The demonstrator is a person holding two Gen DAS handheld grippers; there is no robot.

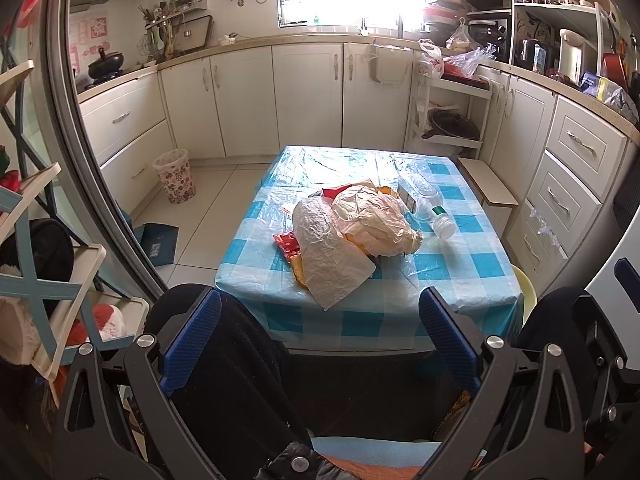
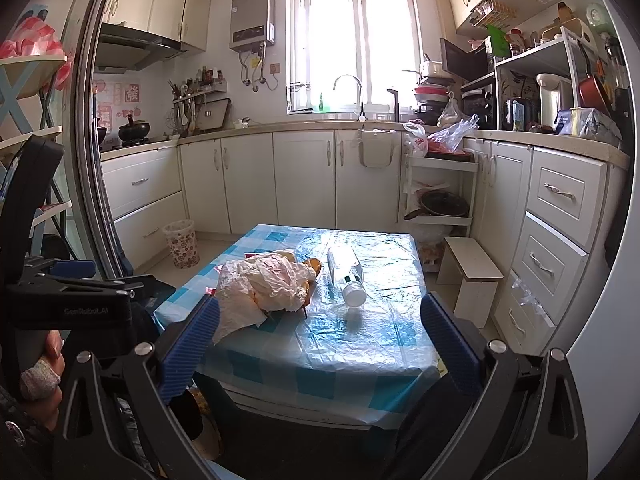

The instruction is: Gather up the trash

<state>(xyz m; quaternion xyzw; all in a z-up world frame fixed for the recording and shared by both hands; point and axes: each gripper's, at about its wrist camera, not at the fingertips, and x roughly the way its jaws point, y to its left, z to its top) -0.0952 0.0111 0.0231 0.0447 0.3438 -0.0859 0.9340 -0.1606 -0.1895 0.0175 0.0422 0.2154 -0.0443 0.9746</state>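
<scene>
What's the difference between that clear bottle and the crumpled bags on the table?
The plastic bottle is clear, smooth and rigid-looking, lying on its side; the crumpled bags are whitish, wrinkled and heaped. The bottle lies alone on the cloth; the bags sit on colourful wrappers. Both rest on the checked table, untouched by either open gripper.

Red wrappers (image 1: 287,243) mostly under crumpled bags (image 1: 352,232)

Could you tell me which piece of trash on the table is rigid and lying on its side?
The clear plastic bottle, lying on its side with its white cap toward the camera. The other trash, the crumpled bags left of it, is soft and heaped.
</scene>
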